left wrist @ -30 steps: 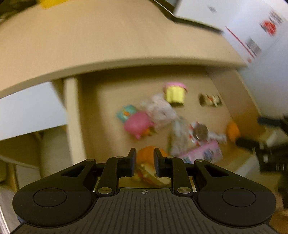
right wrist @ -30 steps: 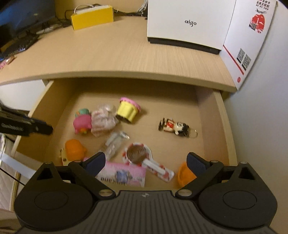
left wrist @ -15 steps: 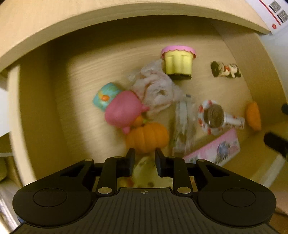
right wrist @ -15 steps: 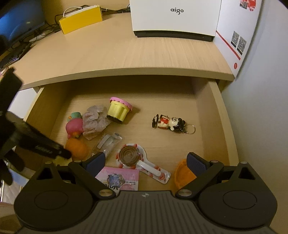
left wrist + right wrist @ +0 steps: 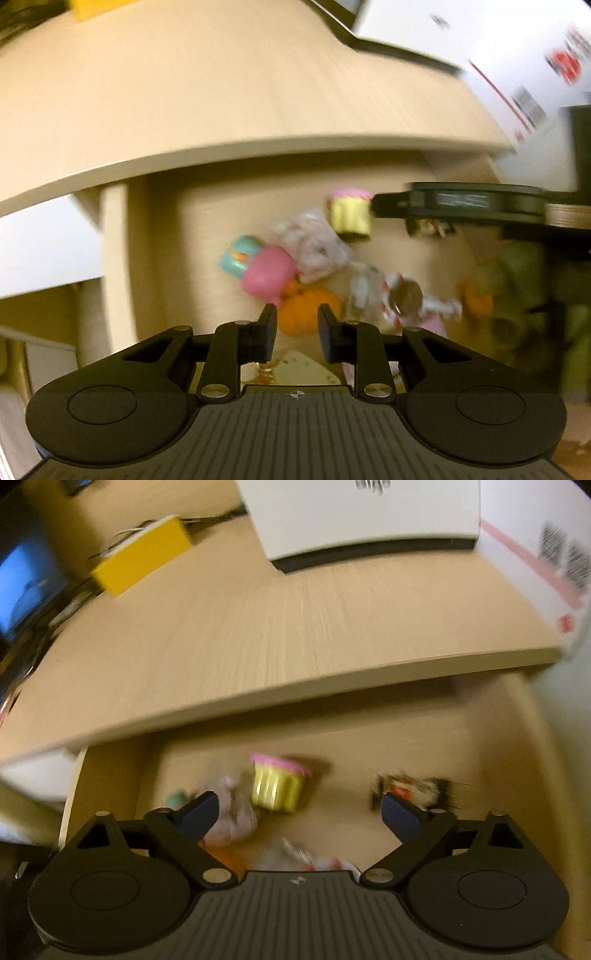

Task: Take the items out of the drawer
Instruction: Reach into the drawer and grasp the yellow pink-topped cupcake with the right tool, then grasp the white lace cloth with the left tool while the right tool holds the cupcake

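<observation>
The open drawer (image 5: 114,258) holds small toys, all blurred. An orange pumpkin toy (image 5: 306,308) lies just beyond my left gripper (image 5: 297,326), whose jaws stand a narrow gap apart with nothing in them. Beside the pumpkin are a pink toy (image 5: 267,277), a teal one (image 5: 238,254) and a crumpled clear wrapper (image 5: 314,247). A yellow cupcake toy (image 5: 277,786) with a pink top sits beyond my right gripper (image 5: 299,812). Its jaws are wide, closing, and touch nothing. One of its fingers (image 5: 461,203) reaches over the drawer from the right. A keychain figure (image 5: 410,792) lies further right.
The desk top (image 5: 258,627) overhangs the drawer's back. On it stand a yellow box (image 5: 142,559) and a white box (image 5: 369,513), with a screen (image 5: 26,579) at the far left. A red-and-white round item (image 5: 406,295) and another orange piece (image 5: 478,299) lie near the drawer's front.
My right gripper has come down and forward over the drawer, rolled, and its jaws have narrowed a little. My left gripper has pulled back from the toys; its gap looks the same.
</observation>
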A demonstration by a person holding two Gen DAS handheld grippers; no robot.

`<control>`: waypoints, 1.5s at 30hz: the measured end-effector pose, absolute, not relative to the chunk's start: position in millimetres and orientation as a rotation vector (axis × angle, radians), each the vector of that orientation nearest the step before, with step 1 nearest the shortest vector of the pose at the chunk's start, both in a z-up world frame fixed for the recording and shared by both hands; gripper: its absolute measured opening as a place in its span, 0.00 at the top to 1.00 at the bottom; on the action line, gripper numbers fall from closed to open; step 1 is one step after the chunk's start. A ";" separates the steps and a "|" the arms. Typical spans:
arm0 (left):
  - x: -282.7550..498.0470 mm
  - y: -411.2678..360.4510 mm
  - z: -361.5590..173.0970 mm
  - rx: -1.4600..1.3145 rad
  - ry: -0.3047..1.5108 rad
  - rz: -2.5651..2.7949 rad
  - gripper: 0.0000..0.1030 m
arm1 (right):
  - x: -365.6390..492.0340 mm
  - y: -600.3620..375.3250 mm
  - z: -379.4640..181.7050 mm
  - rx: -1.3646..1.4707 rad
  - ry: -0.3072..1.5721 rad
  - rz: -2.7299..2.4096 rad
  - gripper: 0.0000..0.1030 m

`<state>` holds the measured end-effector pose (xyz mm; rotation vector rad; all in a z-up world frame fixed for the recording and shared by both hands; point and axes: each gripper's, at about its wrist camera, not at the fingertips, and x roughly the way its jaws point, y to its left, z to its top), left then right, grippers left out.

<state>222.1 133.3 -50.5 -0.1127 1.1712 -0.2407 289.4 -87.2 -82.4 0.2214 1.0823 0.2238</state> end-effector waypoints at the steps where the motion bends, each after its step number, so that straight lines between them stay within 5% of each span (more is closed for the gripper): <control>1: 227.5 134.8 -49.8 -0.118 1.174 -0.224 0.74 | 298.5 -82.6 -91.2 0.238 1.106 0.207 0.18; 5: 226.0 134.9 -50.6 -0.111 1.176 -0.170 0.74 | 317.8 -66.6 -117.5 0.244 1.166 0.201 0.25; 8: 222.5 135.7 -50.5 -0.106 1.161 -0.168 0.74 | 320.7 -65.7 -121.7 0.268 1.207 0.270 0.61; 9: 221.5 135.2 -50.8 -0.104 1.159 -0.171 0.74 | 318.4 -68.2 -118.3 0.275 1.202 0.278 0.62; 21: 231.7 97.8 -59.4 0.079 0.996 -0.381 0.74 | 236.4 -123.8 -51.3 0.160 1.030 0.242 0.62; 35: 286.8 57.1 -123.6 0.192 1.134 -0.393 0.74 | 188.5 -134.0 -56.2 0.114 1.035 0.263 0.62; 37: 278.7 58.8 -121.8 0.187 1.115 -0.396 0.86 | 184.1 -134.1 -48.8 0.091 1.019 0.264 0.62; 45: 247.8 88.9 -78.6 0.047 1.090 -0.413 0.92 | 179.7 -137.9 -0.4 0.053 0.895 0.279 0.62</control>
